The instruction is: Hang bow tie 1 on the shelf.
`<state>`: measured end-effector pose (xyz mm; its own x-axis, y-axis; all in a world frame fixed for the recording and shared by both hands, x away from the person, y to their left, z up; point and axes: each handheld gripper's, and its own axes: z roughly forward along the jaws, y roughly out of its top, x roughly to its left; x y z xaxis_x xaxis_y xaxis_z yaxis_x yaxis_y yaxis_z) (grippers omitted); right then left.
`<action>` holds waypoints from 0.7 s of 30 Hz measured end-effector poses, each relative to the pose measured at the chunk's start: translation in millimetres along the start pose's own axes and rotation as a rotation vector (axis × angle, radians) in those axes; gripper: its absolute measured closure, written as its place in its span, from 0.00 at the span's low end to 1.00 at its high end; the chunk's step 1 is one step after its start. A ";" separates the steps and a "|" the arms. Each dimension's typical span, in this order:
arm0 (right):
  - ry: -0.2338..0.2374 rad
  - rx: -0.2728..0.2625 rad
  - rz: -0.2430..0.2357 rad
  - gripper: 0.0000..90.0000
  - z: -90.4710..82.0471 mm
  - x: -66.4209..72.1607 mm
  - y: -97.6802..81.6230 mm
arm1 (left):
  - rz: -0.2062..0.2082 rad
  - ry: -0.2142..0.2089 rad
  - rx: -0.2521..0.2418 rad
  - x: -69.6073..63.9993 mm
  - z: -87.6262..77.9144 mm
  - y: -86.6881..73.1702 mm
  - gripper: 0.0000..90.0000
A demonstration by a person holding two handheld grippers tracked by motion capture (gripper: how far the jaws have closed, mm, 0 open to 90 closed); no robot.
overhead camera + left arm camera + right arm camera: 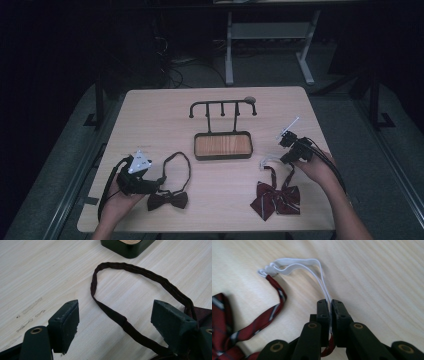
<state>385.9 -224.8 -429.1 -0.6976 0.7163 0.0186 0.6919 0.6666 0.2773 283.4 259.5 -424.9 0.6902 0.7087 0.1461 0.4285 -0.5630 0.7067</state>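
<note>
A black hook stand (222, 107) rises behind its wooden tray (223, 145) on the table (150, 115).

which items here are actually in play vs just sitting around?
In play:
- striped red bow tie, white elastic strap pinched in the shut right gripper
- dark bow tie, neck strap between the open jaws of the left gripper

Lying about:
- hook stand with wooden tray
- table
</note>
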 end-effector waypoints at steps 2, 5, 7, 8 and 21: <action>0.015 -0.006 -0.011 0.94 -3.6 1.1 -0.3 | 0.001 0.000 -0.001 -0.1 -0.1 0.0 0.26; 0.030 -0.014 -0.027 0.94 -8.1 2.5 0.2 | 0.000 0.000 -0.001 -0.2 0.0 0.0 0.26; 0.048 -0.026 -0.065 0.94 -16.1 5.9 2.6 | -0.001 -0.001 -0.002 0.0 0.3 -0.1 0.26; 0.048 -0.026 -0.065 0.94 -16.1 5.9 2.6 | -0.001 -0.001 -0.002 0.0 0.3 -0.1 0.26; 0.129 -0.077 -0.179 0.94 -50.3 23.2 17.5 | -0.002 -0.001 0.000 0.0 0.1 -0.3 0.26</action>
<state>372.5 -206.9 -375.5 -0.8293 0.5524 0.0843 0.5424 0.7594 0.3593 283.3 259.7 -425.1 0.6900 0.7093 0.1444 0.4298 -0.5620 0.7067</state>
